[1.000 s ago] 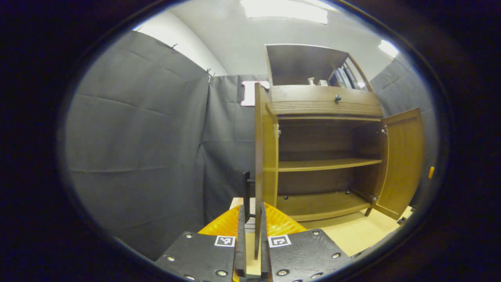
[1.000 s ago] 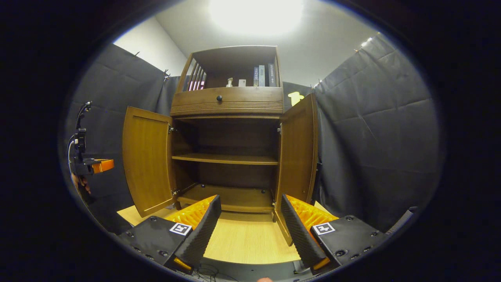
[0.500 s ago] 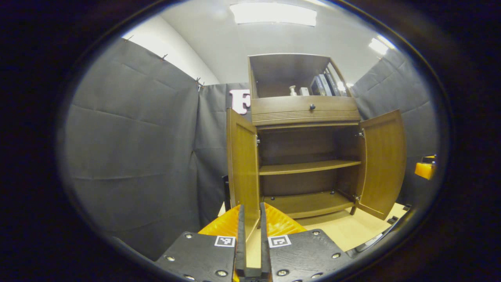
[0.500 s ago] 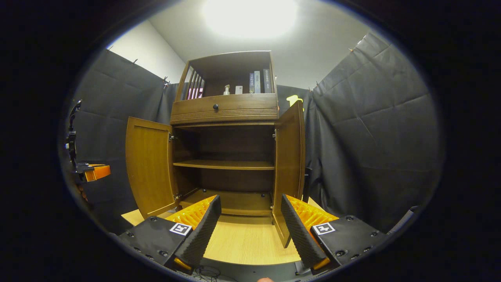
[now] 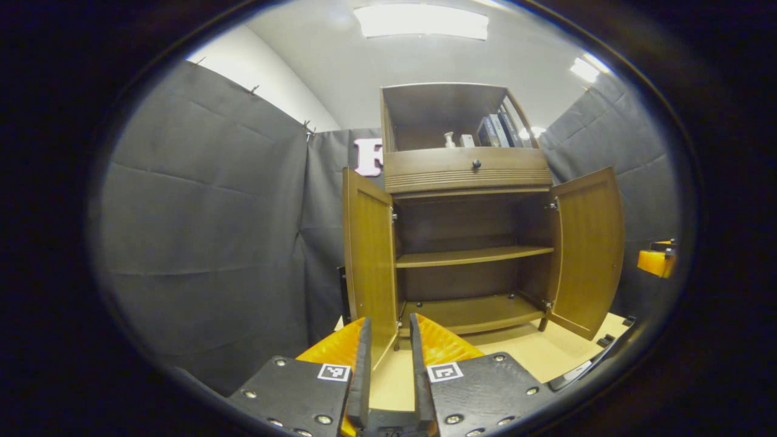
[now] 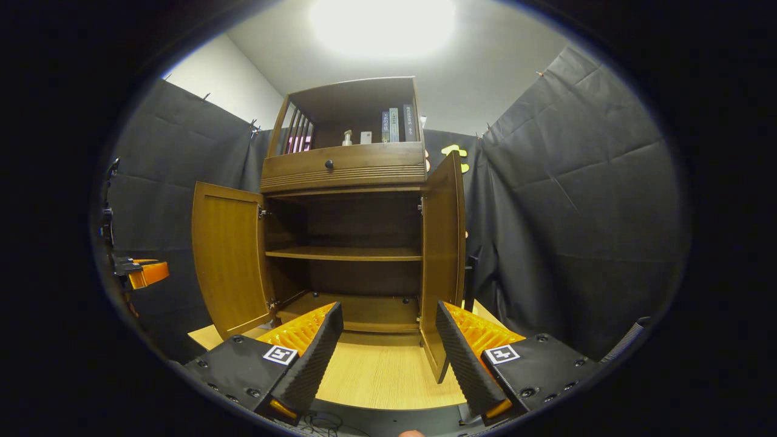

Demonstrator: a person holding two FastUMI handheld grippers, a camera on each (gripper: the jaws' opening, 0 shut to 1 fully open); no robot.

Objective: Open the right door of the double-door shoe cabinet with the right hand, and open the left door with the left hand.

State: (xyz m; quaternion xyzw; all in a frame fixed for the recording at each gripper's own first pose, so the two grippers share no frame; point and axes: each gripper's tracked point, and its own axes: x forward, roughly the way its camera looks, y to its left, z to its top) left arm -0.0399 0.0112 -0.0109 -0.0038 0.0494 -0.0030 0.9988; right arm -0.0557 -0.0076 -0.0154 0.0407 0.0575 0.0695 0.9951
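The brown wooden shoe cabinet (image 5: pixel 467 176) (image 6: pixel 346 173) stands with both doors swung out. In the left gripper view the left door (image 5: pixel 370 261) is just past my left gripper (image 5: pixel 390 325); its fingers stand slightly apart, with the door's lower corner showing in the gap beyond them and not pinched. The right door (image 5: pixel 589 249) hangs wide at the far side. In the right gripper view my right gripper (image 6: pixel 388 358) is open wide and holds nothing, a little back from the right door (image 6: pixel 443 255), whose edge faces me. The left door (image 6: pixel 227 261) is angled outward.
Two bare shelves (image 6: pixel 346 254) show inside. Above are a drawer with a dark knob (image 6: pixel 328 164) and an open shelf holding books (image 6: pixel 394 124). The cabinet stands on a light wooden board (image 6: pixel 376 376). Black cloth walls close in on both sides.
My left gripper's fingers have parted and let go of the left door's edge, then drawn back. The left door now stands wider. My right gripper has backed off slightly, still open.
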